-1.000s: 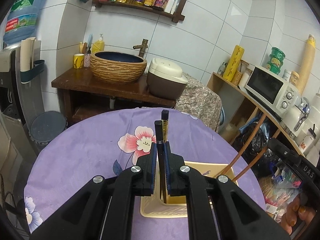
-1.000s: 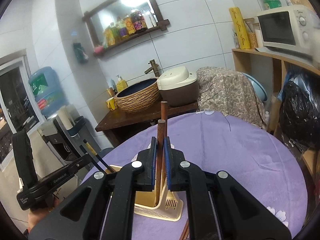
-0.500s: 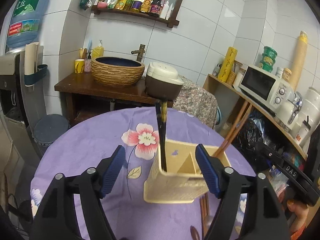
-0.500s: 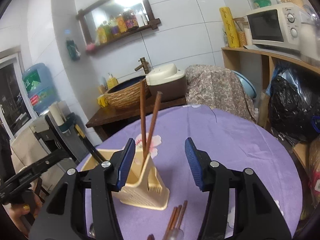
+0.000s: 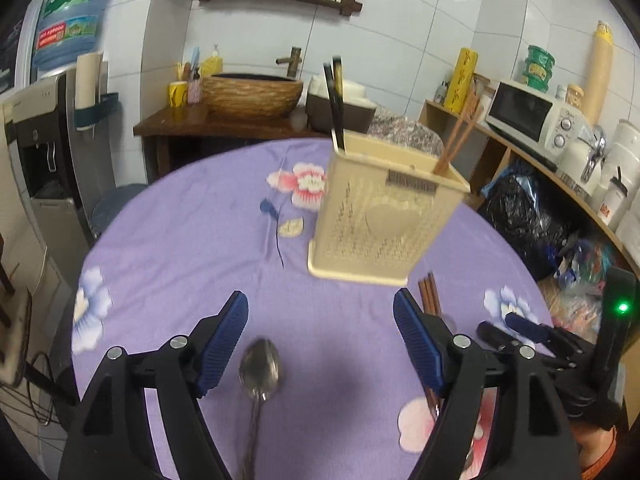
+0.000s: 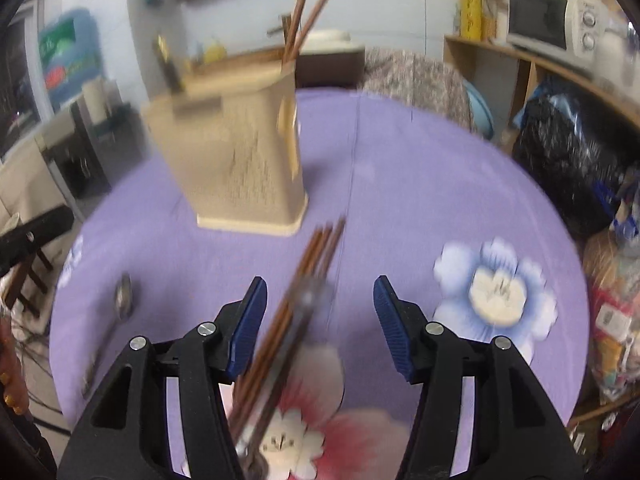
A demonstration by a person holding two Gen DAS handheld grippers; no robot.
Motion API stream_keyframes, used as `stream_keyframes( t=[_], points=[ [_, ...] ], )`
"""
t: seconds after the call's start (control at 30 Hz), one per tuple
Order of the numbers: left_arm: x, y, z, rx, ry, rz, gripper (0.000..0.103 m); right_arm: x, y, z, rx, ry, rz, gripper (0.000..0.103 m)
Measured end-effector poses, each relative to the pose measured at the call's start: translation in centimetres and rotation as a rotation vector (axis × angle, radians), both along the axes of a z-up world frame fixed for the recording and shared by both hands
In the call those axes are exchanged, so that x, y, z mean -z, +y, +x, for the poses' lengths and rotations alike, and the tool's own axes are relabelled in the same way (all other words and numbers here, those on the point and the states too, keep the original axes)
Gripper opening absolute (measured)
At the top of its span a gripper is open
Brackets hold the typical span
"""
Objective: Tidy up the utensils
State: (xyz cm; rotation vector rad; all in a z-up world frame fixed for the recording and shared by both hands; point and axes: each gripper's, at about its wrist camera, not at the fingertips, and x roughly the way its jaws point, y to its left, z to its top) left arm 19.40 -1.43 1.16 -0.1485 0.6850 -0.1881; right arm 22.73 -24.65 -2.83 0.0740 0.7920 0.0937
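Two wrist views over a round table under a purple floral tablecloth (image 5: 192, 240). A beige perforated utensil holder (image 5: 380, 220) stands upright near the middle of the cloth. It already contains a pair of dark chopsticks (image 5: 335, 100) at its far left corner and a pair of brown chopsticks (image 5: 460, 132) at its right corner; both pairs lean out above the rim.

Still lying loose on the cloth: a metal spoon (image 5: 260, 372) directly below the left gripper (image 5: 320, 344), and a bundle of brown chopsticks (image 6: 316, 264) just in front of the holder's base, running toward the right gripper (image 6: 320, 320). A blurred metal utensil (image 6: 308, 300) appears to lie with this bundle; its kind cannot be told.

Both pairs of tongs have their jaws spread and pinch nothing. The left jaws stand either side of the spoon's bowl, well apart from it; the right jaws straddle the loose chopsticks without pressing them. The right gripper also shows at the lower right of the left view.

By this evidence the task is partly done: two pairs are stowed, while the spoon and the loose bundle remain to be lifted into the holder.
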Motion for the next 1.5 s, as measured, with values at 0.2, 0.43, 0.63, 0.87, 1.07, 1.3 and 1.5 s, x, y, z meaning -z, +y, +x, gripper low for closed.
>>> stream_keyframes(
  t=[0.2,0.43,0.63,0.87,1.07,1.3,1.5],
  points=[
    [2.7,-1.1,-1.1,0.013,0.055,0.043,0.075,3.7,0.3,-1.5,0.008,0.091,0.020,0.056],
    [3.1,-1.5,-1.6,0.010,0.043,0.066,0.075,3.7,0.8,-1.2,0.001,0.086,0.024,0.056],
    [3.6,-0.8,-1.7,-0.015,0.055,0.074,0.075,3.2,0.8,0.9,0.005,0.103,0.052,0.056],
    [3.7,0.0,-1.8,-0.030,0.059,0.064,0.075,3.5,1.6,3.9,0.020,0.143,0.071,0.053],
    [4.0,0.8,-1.9,-0.043,0.064,0.063,0.075,4.3,1.6,5.5,0.056,0.168,0.070,0.037],
    [4.4,1.1,-1.9,-0.048,0.080,0.050,0.075,4.0,1.0,5.1,0.054,0.146,0.105,0.036],
    [4.5,0.1,-1.9,-0.019,0.087,0.051,0.075,1.8,-2.1,3.5,0.048,0.111,0.176,0.036]
  ],
)
